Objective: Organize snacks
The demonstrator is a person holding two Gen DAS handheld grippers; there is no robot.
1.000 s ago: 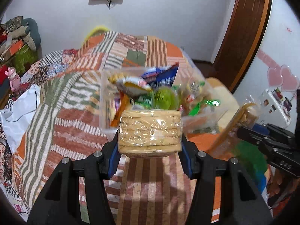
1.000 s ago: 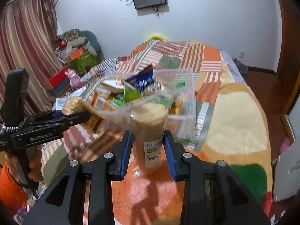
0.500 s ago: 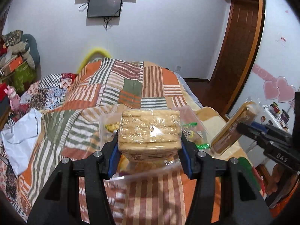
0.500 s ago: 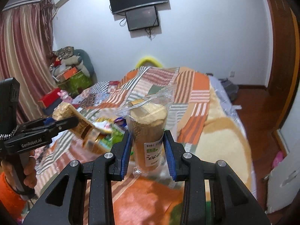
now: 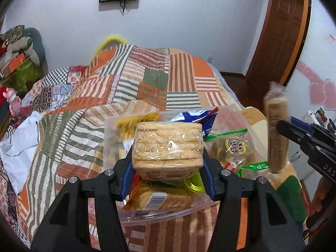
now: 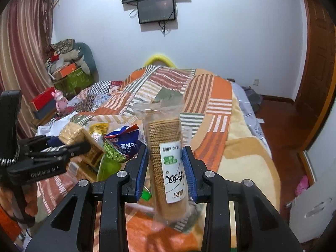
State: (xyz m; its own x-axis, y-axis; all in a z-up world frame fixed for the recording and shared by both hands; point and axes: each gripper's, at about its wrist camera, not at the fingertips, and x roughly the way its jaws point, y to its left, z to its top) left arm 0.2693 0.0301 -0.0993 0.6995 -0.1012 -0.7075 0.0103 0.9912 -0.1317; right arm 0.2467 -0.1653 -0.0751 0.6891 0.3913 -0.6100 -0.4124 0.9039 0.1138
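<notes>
A: Holding steady for now: the left gripper (image 5: 168,159) is clamped on the square cracker pack (image 5: 168,145), jaws pressed to both its sides, and it hangs right over the clear plastic bin (image 5: 109,147) of snacks.

B: And the right gripper (image 6: 166,170)? Its jaws are drawn close on the tall cracker sleeve (image 6: 167,168), which stands nearly upright between the blue pads. From the left camera that sleeve sits at about three o'clock, just beside the bin.

A: My worry is that sleeve. It's gripped low on its length, so most of the stack rides above the pads; a quick tilt could snap the crackers or let the slick wrapper slide through.

B: The square pack has the same film. And the bin already looks heaped: the blue bag (image 5: 195,119) at twelve o'clock, the green-trimmed packet (image 5: 233,147) toward two. Dropping more on top could spill something over the rim.

A: The surface won't help. It's a bed under a striped patchwork quilt (image 5: 126,88), soft and uneven, so the bin could tip if pushed.

B: As for the room: a white wall with a dark screen (image 6: 156,9) at twelve o'clock, a wooden door (image 5: 281,33) at two, curtains (image 6: 21,52) and piled boxes at nine.
</notes>
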